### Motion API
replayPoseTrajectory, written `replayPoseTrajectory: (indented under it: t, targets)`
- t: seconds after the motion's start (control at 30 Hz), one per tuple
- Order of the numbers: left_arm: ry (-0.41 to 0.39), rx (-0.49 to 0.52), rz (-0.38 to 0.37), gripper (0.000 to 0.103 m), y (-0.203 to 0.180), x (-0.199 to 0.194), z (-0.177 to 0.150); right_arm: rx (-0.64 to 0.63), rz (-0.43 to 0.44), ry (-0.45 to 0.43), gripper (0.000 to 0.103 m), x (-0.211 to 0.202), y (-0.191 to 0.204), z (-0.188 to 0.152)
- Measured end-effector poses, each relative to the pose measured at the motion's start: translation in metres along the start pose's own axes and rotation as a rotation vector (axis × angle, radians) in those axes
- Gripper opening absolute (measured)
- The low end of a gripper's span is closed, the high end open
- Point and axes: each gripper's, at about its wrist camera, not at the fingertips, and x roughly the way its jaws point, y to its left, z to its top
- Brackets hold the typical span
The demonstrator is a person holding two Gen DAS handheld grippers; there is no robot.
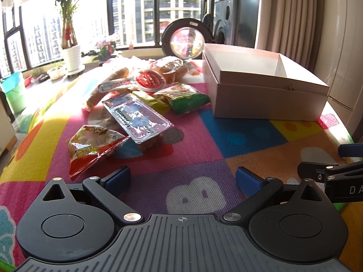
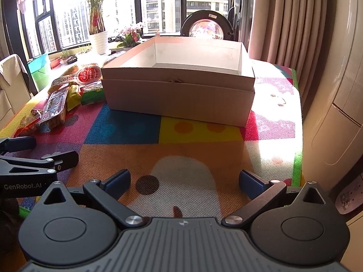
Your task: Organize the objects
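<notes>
Nothing is packed yet: I see the cardboard box empty at the bench's far edge, snack packets heaped beside it, my left claw and right claw released.

Both wrist views low over mat, sharing box.
</notes>
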Motion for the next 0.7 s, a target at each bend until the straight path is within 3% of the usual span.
replayPoseTrajectory:
  t: [0.07,0.17,0.27,0.37,0.6,0.7]
  targets:
    - [-0.005,-0.007,-0.027,0.1,0.006,-0.006,0.007,0.004,-0.001,-0.042,0.075,-0.008,-0.006,0.016]
    - [-0.054,-0.025,-0.047,0.1,0.017,-0.022,0.022,-0.022,-0.107,-0.15,0.074,-0.018,-0.017,0.049]
    - [-0.093,-0.076,-0.057,0.1,0.041,-0.035,0.041,-0.019,-0.179,-0.182,0.067,-0.009,-0.036,0.084]
    - [-0.099,-0.107,-0.044,0.1,0.072,-0.038,0.058,0.029,-0.214,-0.129,0.05,0.015,-0.057,0.116]
    - [-0.046,-0.273,-0.007,0.1,0.148,-0.019,0.088,0.101,-0.256,0.027,0.051,0.088,-0.088,0.145]
    - [-0.066,-0.259,0.016,0.1,0.161,-0.01,0.099,0.13,-0.227,0.092,0.047,0.107,-0.093,0.14]
